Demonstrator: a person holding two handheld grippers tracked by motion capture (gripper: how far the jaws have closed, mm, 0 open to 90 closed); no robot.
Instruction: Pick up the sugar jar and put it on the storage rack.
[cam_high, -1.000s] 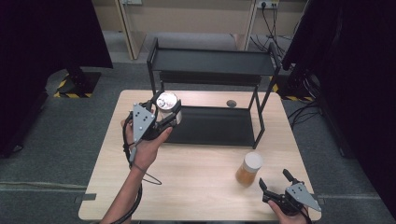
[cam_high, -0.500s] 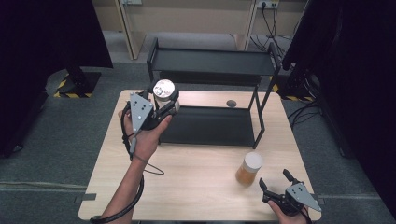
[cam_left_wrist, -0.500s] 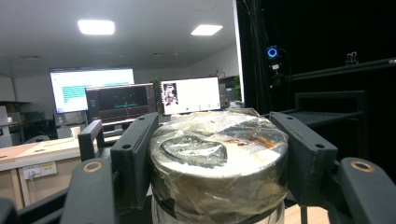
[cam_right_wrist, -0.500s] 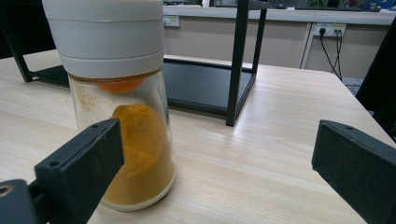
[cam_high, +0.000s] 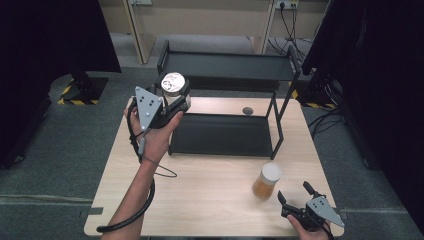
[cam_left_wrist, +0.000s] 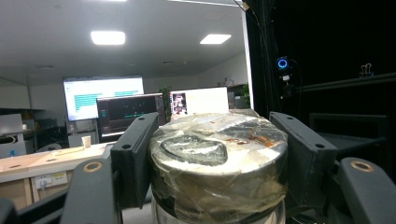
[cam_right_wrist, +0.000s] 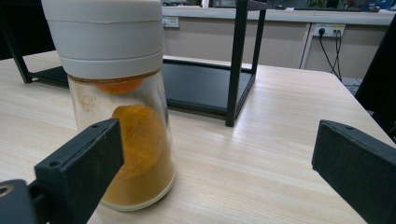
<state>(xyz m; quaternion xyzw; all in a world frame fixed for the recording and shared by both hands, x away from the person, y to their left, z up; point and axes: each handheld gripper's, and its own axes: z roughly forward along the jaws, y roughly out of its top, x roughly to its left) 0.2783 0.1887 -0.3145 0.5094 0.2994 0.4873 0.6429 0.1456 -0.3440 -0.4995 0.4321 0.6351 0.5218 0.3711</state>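
left hand-held gripper (cam_high: 172, 100): upper left of the high view, raised off the bench, jaws clamped on a foil-lidded jar; grey three-cornered plate on top, cable looping down along the forearm.
foil-lidded jar (cam_high: 173, 85): upright between the left jaws, upper left of centre in the high view, just in front of the rack's left end. In the left gripper view the jar (cam_left_wrist: 217, 163) sits centre frame, crinkled silvery lid, a black pad pressing on each side.
right hand-held gripper (cam_high: 298, 196): lower right corner of the high view, low at the bench's near edge, jaws spread wide with nothing between them.
spice jar (cam_high: 266, 180): lower right of centre in the high view, upright on the bench, just left of the right hand-held gripper, apart from it. In the right gripper view the spice jar (cam_right_wrist: 119, 98) stands at left, white cap, orange powder inside, behind the left jaw; contact cannot be told there.
rack (cam_high: 225, 95): black two-level metal shelf at the centre of the high view, standing on the bench's far half; both levels bare.
bench (cam_high: 215, 200): light wood, middle to lower frame.
small dark disc (cam_high: 247, 110): on the bench under the rack's upper level, centre right.
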